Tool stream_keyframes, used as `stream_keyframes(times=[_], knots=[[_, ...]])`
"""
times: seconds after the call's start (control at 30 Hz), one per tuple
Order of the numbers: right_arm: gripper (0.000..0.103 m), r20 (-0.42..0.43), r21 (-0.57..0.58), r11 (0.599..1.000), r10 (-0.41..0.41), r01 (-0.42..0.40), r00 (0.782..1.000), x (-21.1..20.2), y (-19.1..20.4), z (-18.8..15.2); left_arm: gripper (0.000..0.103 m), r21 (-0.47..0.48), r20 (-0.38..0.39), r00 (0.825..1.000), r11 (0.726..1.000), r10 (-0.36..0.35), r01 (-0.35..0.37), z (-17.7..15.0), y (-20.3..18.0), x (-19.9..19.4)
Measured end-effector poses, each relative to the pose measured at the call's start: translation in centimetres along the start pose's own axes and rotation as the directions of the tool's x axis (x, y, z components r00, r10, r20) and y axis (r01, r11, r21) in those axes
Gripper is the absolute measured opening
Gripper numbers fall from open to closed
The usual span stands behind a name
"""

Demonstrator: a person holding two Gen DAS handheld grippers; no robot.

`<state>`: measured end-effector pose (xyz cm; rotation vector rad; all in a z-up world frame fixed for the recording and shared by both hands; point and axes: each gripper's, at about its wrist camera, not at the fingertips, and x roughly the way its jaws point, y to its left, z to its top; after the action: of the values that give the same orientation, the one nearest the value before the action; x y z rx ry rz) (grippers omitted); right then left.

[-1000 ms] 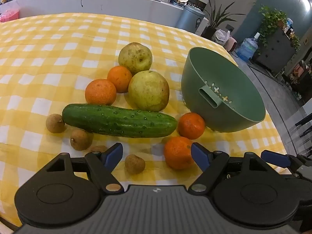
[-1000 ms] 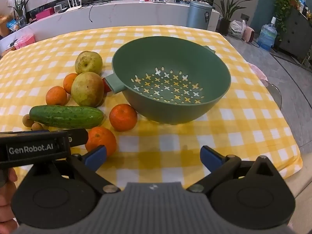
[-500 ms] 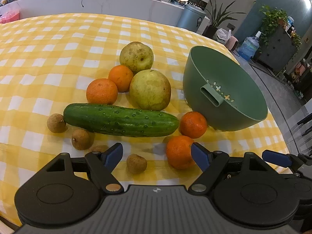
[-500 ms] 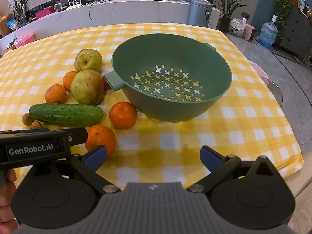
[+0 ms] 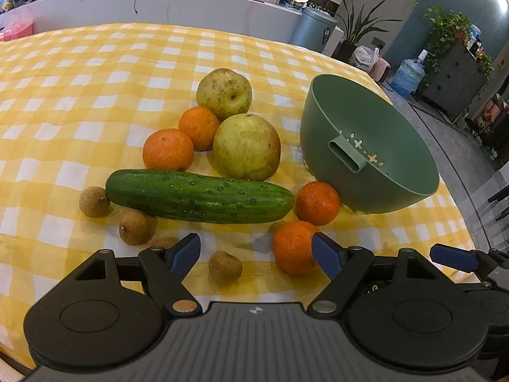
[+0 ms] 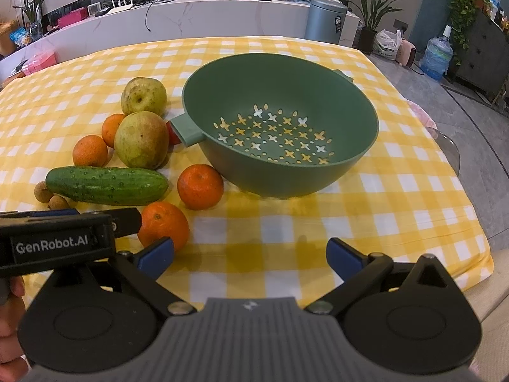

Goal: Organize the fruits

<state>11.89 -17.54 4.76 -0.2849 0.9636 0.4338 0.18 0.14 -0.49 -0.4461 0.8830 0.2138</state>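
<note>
**Fruit laid out beside an empty colander, both claws waiting**

Yellow-and-white checked cloth covers the bench (image 6: 286, 248), with a long white counter and potted plants behind it. On the cloth, the green colander (image 6: 280, 146) sits to the right of the produce with nothing inside; its perforated bottom shows bare, so judging by that, the sorting has not begun. It leans a little toward the fruit, handle (image 6: 187, 129) pointing at the pile, which keeps its mouth easy to reach from that side.

Fruit is bunched to the colander's left: two pears (image 5: 246, 146), four mandarins, and a few small brown longans (image 5: 133, 227) along the near edge. A cucumber (image 5: 198, 195) lies crosswise in front of the pears, between them and the claws.

Left claw (image 5: 256, 253) hovers low over the cloth with its fingers spread and nothing between them; the nearest mandarin (image 5: 291, 246) sits just by its right fingertip, and one longan (image 5: 225, 266) lies in the gap ahead. Right claw (image 6: 249, 254) is likewise spread wide and empty, facing the colander over bare cloth. That mandarin looks the likeliest first pick.
</note>
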Motion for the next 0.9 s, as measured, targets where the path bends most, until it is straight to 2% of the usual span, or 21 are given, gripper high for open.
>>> stream_keyframes(times=[0.9], knots=[[0.098, -0.004, -0.002, 1.000, -0.003, 0.003, 1.000, 0.06, -0.04, -0.03, 0.093, -0.020, -0.013, 1.000, 1.000, -0.003, 0.003, -0.02, 0.04, -0.01]])
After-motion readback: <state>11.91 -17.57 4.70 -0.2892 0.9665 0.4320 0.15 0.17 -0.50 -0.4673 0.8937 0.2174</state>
